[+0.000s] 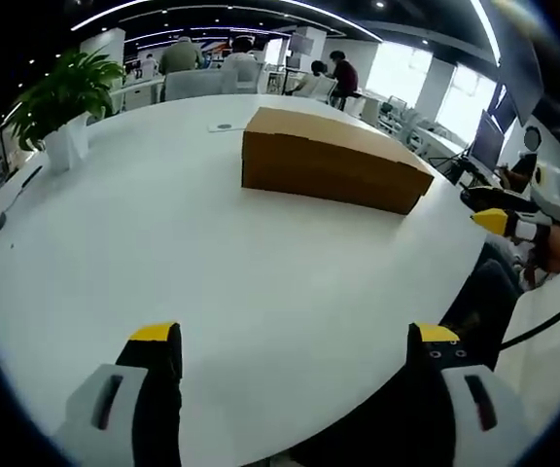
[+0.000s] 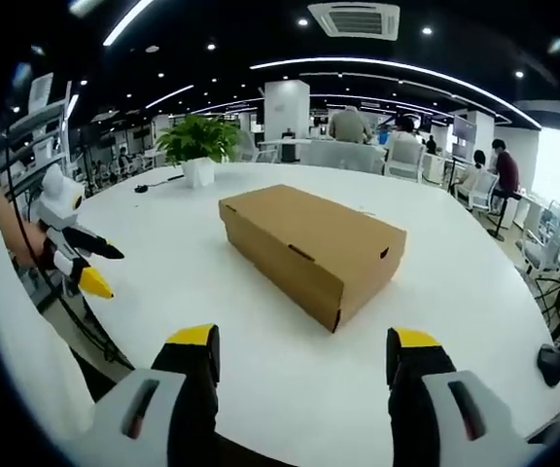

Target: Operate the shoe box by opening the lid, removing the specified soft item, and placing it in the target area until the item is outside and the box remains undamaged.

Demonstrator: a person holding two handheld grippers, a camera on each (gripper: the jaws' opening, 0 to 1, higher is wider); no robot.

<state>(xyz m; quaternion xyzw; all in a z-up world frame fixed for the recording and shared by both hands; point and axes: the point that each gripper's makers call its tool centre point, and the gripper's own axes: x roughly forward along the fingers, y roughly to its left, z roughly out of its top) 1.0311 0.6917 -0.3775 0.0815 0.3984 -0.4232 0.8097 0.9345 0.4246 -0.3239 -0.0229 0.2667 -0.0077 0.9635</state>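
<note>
While the box (image 2: 311,249) sits closed on the white surface (image 2: 192,263), its long axis runs diagonally away from the right tongs (image 2: 302,358), which look nearer; the left tongs (image 1: 297,345) hang farther back. Both gape, empty.

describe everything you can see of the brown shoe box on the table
The plain brown cardboard shoe box is long, rectangular and unprinted. Its lid is shut, overlapping the base, with a small hole in the end face and a slot in the long side. It lies flat, near the middle of the round white table, set at an angle in the right gripper view. Nothing but the table touches it; both tools sit well short of it.
</note>
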